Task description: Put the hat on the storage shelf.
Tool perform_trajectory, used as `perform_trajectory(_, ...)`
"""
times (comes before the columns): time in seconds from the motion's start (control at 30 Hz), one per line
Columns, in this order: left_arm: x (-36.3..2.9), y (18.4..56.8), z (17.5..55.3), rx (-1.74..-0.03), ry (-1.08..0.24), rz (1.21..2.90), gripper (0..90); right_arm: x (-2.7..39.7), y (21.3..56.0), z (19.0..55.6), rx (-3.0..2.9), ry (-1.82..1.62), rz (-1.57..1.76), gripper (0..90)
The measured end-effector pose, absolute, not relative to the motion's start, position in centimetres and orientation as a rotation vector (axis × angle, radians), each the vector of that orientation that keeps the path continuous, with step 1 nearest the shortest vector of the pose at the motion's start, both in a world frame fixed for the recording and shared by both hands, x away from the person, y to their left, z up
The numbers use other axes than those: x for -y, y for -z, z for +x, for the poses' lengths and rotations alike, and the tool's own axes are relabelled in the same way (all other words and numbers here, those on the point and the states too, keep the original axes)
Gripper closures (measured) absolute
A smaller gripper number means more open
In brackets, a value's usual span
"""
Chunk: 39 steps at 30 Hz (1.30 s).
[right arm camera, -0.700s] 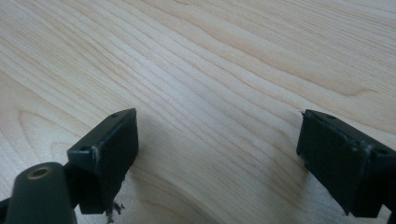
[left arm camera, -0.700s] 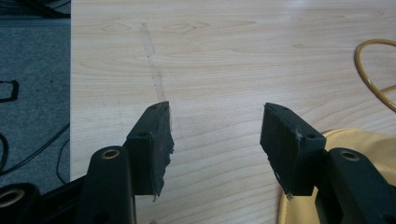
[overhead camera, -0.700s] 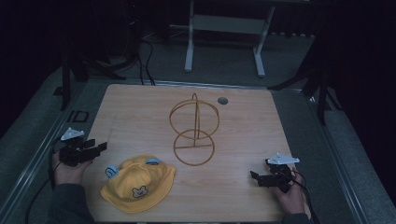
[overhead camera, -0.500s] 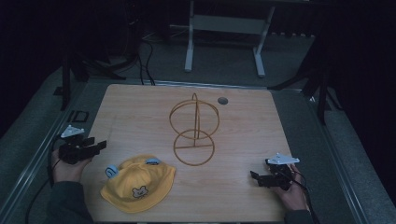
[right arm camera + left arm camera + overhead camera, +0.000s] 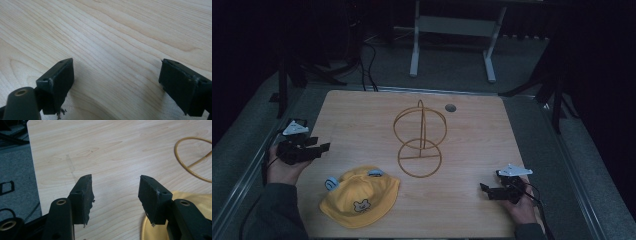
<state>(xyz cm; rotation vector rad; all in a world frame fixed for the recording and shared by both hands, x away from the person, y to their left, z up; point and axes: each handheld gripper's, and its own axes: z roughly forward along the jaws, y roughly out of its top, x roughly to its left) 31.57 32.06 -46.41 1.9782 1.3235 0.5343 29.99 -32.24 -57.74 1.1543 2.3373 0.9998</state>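
Wooden table (image 5: 362, 115) — light grain, set on a dark floor.

Yellow hat (image 5: 360, 196) — lies flat near the table's front-left part, a small bear patch on its brim, two pale blue tabs at its crown edge.

Wire stand (image 5: 419, 140) — golden, an upright hoop over a flat ring base, mid-table, apart from the hat.

Left gripper (image 5: 314, 148) — at the table's left edge, jaws parted, nothing between them; hat brim just beside one jaw.

Right gripper (image 5: 490, 189) — front-right, jaws wide apart over bare wood.
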Motion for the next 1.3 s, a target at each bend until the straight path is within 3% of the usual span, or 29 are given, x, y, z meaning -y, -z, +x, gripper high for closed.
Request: perform_trajectory(1.3, -27.7, 41.5, 32.7, -1.159, -0.516, 2.269, 45.4, 32.3, 57.8, 30.0, -2.329, -1.000, 1.157, 13.0)
